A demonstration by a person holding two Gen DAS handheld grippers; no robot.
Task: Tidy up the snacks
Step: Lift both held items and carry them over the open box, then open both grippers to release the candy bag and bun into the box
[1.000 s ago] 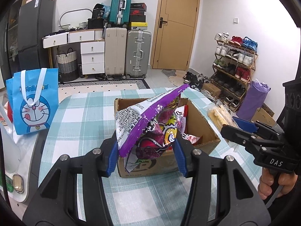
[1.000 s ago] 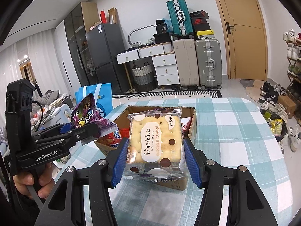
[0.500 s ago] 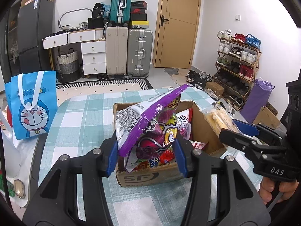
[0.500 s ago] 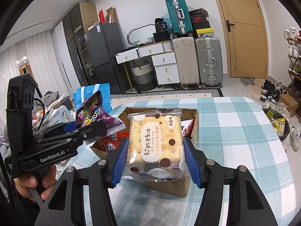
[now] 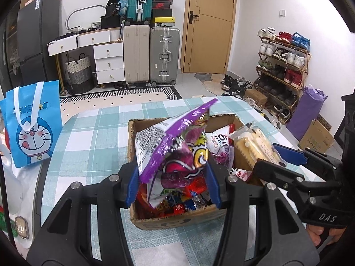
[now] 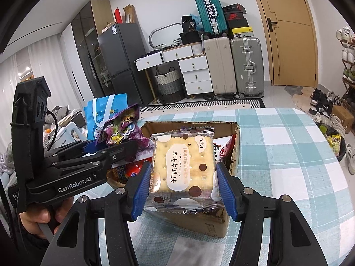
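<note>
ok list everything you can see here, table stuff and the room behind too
cardboard box: one, brown, open, on the table, packets inside
table: one, teal and white checked cloth
purple snack bag: one, held over the box
biscuit pack: one, clear wrapper, pale crackers, held over the box
gift bag: one, blue with cartoon cat, left of the table
suitcases: three; beige and silver on the floor, teal on top
drawers: white, back wall
basket: one, grey and cream, by the drawers
door: one, wooden, shut
shoe rack: one, full, right wall
left gripper: black, blue pads, gripping the purple snack bag
right gripper: same, gripping the biscuit pack
</note>
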